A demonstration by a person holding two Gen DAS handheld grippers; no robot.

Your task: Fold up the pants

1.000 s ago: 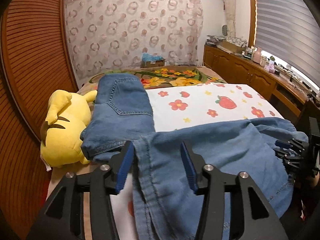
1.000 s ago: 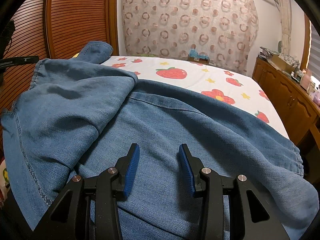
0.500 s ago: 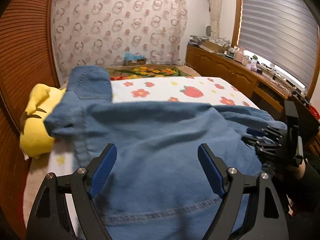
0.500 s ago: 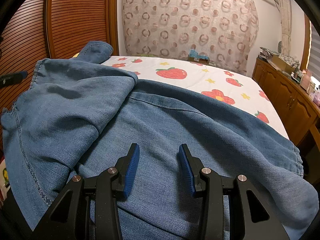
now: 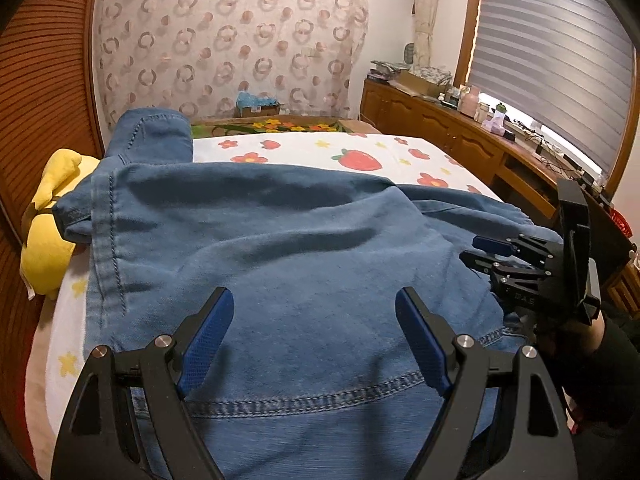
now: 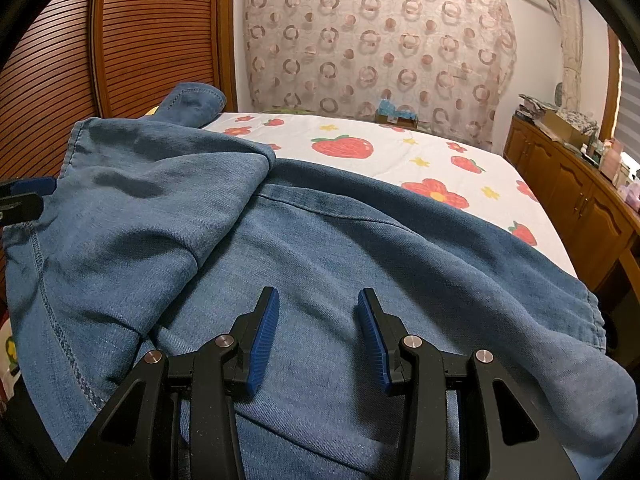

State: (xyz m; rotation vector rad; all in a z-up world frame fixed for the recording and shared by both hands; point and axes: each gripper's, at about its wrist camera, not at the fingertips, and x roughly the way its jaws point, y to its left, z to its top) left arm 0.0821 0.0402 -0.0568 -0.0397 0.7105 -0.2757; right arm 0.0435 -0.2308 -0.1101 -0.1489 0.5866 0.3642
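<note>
Blue denim pants (image 5: 280, 240) lie spread across the near end of the bed, one leg (image 5: 152, 132) reaching toward the far end. A folded layer of denim (image 6: 152, 200) rests over the rest of the pants (image 6: 360, 248). My left gripper (image 5: 313, 294) hovers over the cloth with its jaws wide open and nothing pinched. My right gripper (image 6: 318, 293) stands partly open above flat denim, its pads not pressing on any cloth. In the left wrist view the right gripper (image 5: 480, 250) sits at the pants' right edge, held by a hand in a dark sleeve.
The bed sheet (image 5: 360, 152) is white with strawberries and flowers. A yellow plush toy (image 5: 44, 248) lies at the bed's left side, against a slatted wooden door (image 6: 120, 40). A wooden cabinet (image 5: 440, 136) with clutter on top runs along the right, under the window.
The left gripper opened wide, letting go of the denim edge it held, and shifted right over the pants. That layer now lies spread. The right gripper has not moved.
</note>
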